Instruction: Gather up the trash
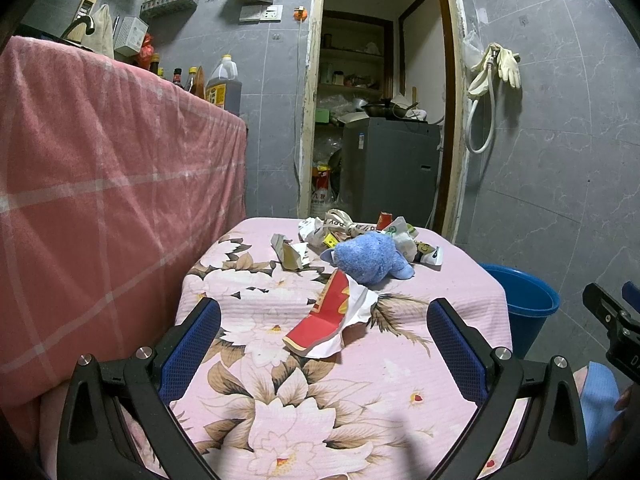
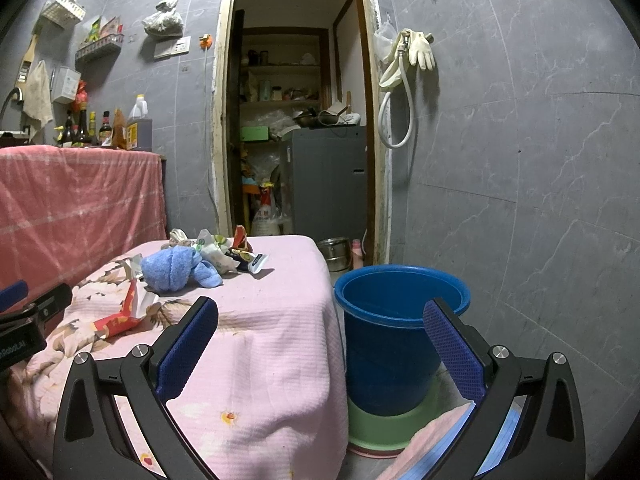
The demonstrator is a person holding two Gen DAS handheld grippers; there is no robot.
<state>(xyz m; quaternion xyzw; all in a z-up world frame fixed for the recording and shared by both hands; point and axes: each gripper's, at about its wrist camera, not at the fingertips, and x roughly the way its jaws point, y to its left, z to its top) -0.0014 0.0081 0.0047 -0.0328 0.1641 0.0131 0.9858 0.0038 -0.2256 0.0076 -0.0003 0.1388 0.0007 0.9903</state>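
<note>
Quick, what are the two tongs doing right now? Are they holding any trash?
Left tongs: open, holding nothing, above the table.
Right tongs: open, holding nothing, near the blue bucket.

One blue bucket (image 2: 384, 344), one blue cloth (image 1: 370, 258), two rubber gloves (image 2: 416, 50)

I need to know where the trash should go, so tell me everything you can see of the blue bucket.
The round blue plastic bucket stands upright on the floor, right beside the table draped in pink floral cloth. It has a rolled rim and tapered walls, looks smooth, and its open mouth shows no trash from this angle. Its base sits in a shallow green basin. Neither tongs touch it.
</note>
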